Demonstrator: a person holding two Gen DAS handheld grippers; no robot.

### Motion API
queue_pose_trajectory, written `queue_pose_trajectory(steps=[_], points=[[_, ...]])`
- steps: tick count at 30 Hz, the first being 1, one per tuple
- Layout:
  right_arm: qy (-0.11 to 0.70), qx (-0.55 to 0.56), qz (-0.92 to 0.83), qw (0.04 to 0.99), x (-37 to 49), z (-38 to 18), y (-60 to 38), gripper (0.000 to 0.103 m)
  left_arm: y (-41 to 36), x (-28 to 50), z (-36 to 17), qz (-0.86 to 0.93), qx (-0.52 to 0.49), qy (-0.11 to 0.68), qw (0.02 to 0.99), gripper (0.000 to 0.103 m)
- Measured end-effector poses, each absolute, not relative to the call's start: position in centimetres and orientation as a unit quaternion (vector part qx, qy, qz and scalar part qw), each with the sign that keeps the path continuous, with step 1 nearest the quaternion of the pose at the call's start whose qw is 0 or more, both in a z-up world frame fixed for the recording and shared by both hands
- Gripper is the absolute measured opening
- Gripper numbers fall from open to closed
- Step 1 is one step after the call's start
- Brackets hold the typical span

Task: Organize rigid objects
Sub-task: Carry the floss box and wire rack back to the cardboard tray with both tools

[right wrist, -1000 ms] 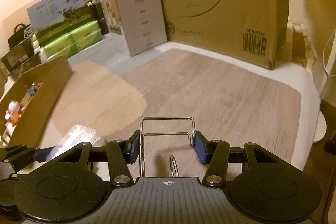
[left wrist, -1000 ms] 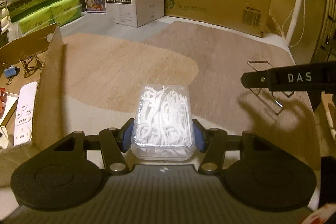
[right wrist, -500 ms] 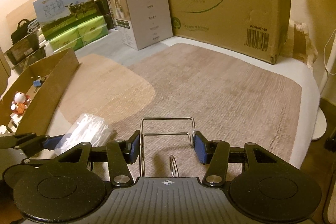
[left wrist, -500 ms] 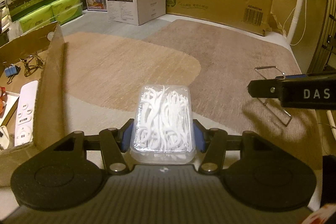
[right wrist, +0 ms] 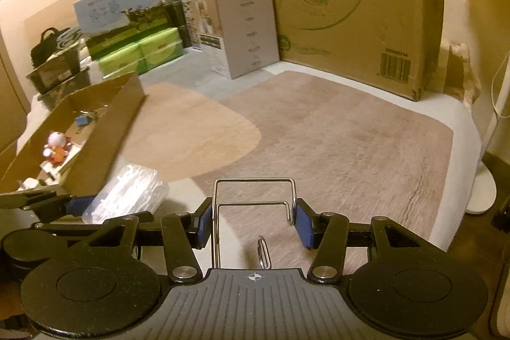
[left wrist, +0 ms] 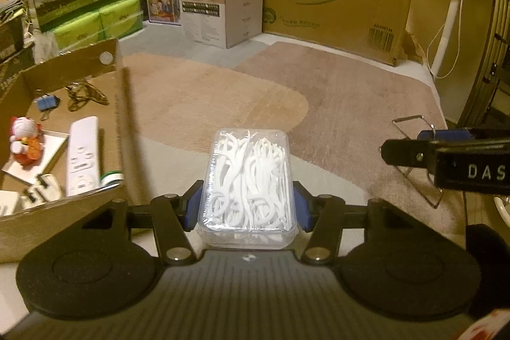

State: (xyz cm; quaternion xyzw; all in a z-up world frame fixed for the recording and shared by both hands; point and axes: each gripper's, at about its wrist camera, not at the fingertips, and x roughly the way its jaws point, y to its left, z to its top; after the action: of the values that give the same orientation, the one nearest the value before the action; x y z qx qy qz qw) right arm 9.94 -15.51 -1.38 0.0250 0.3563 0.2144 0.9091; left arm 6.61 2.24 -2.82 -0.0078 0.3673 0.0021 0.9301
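Left wrist view shows the left gripper [left wrist: 247, 207] clamped on a floss-pick box [left wrist: 248, 185] at lower centre; right wrist view shows the right gripper [right wrist: 254, 223] clamped on a wire rack [right wrist: 253, 203] at lower centre.

Left gripper [left wrist: 247, 206]: you hold it level, blue pads pressed against both sides of the clear floss-pick box [left wrist: 248, 184]. Right gripper [right wrist: 253, 222]: you hold it to the right of the left one, pads closed on the wire rack [right wrist: 253, 196].
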Motion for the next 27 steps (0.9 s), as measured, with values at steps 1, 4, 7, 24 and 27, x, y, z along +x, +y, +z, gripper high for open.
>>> queue_pose_trajectory(steps=[1,4,7,24,27], points=[[0.354,0.024,0.217,0.909,9.5,-1.1,-15.2,0.052,2.4,6.2,-2.4,0.003,-0.008,0.364,0.931,0.053],[0.350,0.021,0.226,0.909,8.3,-0.6,-14.5,0.052,2.9,4.8,-1.3,0.010,-0.008,0.357,0.934,0.053],[0.348,0.020,0.237,0.907,7.3,-0.2,-13.6,0.052,3.7,3.4,-0.4,0.018,-0.009,0.352,0.936,0.053],[0.325,0.000,0.314,0.892,4.0,1.8,-6.7,0.052,10.5,-3.0,2.1,0.098,-0.030,0.335,0.937,0.053],[0.324,-0.006,0.323,0.889,3.7,1.9,-5.6,0.052,11.8,-3.8,2.3,0.111,-0.035,0.334,0.935,0.053]])
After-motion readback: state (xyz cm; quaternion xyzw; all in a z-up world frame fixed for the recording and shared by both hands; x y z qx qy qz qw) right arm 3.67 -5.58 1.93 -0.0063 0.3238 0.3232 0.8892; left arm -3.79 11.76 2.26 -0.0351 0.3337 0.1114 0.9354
